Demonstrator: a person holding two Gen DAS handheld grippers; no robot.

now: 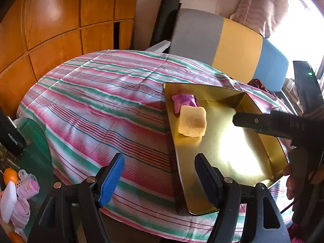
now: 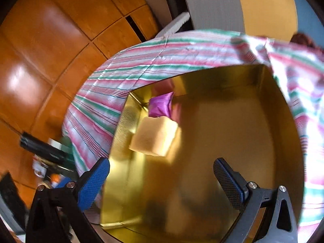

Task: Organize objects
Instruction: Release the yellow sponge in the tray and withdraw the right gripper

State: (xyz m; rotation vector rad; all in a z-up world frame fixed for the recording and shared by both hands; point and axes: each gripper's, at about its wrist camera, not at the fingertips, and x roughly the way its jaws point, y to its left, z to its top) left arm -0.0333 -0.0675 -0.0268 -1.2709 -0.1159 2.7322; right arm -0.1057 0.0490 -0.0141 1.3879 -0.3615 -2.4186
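Observation:
A gold metal tray (image 1: 261, 162) lies on a striped cloth (image 1: 97, 105). A yellow sponge (image 1: 192, 124) and a pink packet (image 1: 184, 99) sit in its far left corner. In the right wrist view the sponge (image 2: 155, 138) and the packet (image 2: 161, 106) lie in the same tray (image 2: 232, 137). My left gripper (image 1: 160, 175) is open and empty, over the tray's near left edge. My right gripper (image 2: 162, 180) is open and empty above the tray, and it shows in the left wrist view (image 1: 263, 124) reaching in from the right.
A glass side table at the lower left holds pink hair rollers (image 1: 27, 186), a white block (image 1: 8, 200), an orange (image 1: 10, 175) and a black box (image 1: 11, 135). Wooden cabinets (image 1: 50, 20) stand behind. A grey, yellow and blue cushion (image 1: 228, 46) lies beyond the cloth.

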